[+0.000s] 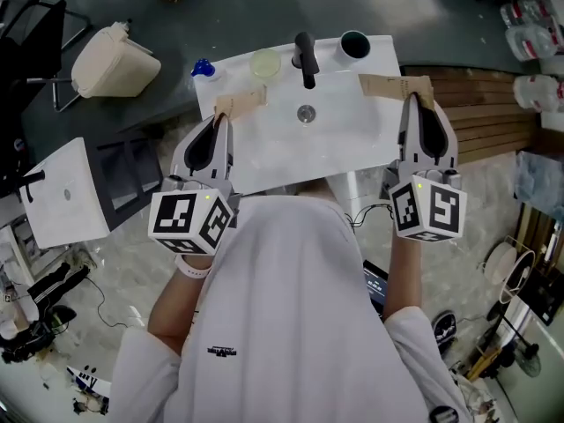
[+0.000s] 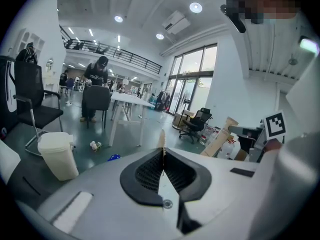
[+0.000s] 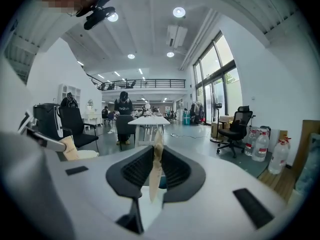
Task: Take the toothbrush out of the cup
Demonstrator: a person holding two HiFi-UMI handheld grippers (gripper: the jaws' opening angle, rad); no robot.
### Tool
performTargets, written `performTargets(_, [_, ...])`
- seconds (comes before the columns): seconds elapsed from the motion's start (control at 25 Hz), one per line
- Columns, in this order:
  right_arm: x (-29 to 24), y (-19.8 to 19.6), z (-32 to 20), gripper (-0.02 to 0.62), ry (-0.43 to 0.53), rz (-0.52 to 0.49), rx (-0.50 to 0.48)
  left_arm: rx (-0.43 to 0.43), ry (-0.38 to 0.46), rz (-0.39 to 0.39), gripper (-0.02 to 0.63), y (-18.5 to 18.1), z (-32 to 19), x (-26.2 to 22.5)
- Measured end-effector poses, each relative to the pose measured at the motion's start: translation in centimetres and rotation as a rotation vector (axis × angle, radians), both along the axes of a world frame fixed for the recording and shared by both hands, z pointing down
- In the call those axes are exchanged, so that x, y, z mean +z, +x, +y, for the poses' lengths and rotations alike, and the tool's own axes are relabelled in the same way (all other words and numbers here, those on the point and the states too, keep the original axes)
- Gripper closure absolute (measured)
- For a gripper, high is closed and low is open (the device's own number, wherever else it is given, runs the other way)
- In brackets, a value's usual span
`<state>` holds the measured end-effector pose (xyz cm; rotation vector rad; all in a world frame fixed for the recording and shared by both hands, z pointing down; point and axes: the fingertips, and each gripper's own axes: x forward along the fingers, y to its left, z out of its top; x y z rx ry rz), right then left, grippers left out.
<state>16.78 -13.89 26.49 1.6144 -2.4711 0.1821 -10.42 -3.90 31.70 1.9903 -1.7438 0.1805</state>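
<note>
A white cup (image 1: 355,45) with a dark inside stands on the back right corner of the white sink (image 1: 264,161). No toothbrush shows in any view. Both grippers hang over the sink's front part, pointing away from me. My left gripper (image 1: 240,104) is at the left, its tan-taped fingertips pressed together (image 2: 161,139) with nothing between them. My right gripper (image 1: 397,88) is at the right, below and to the right of the cup. Its tan tips (image 3: 157,139) also meet, and nothing shows between them.
A black faucet (image 1: 306,58) stands at the sink's back, with a pale yellow dish (image 1: 264,63) to its left and the drain (image 1: 306,113) below it. A cream bin (image 1: 115,60) sits on the floor at the left. Wooden slats (image 1: 485,113) lie at the right.
</note>
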Motion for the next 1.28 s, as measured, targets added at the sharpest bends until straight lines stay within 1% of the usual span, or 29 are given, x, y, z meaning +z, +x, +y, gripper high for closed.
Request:
performTargets(0.36, [2.2, -0.6, 3.5, 0.551, -0.056, -0.008, -0.014, 0.010, 0.018, -0.012, 0.600, -0.3, 1.2, -0.7])
performTargets(0.68, [1.7, -1.3, 3.9, 0.551, -0.050, -0.026, -0.019, 0.017, 0.017, -0.001, 0.600, 0.3, 1.8, -1.0])
performTargets(0.92, [1.7, -2.0, 4.3, 0.551, -0.050, -0.017, -0.028, 0.029, 0.015, -0.002, 0.601, 0.3, 1.8, -0.9])
performTargets(1.28, [1.9, -1.9, 4.4, 0.552, -0.056, -0.025, -0.020, 0.032, 0.016, -0.006, 0.601, 0.4, 1.6, -1.0])
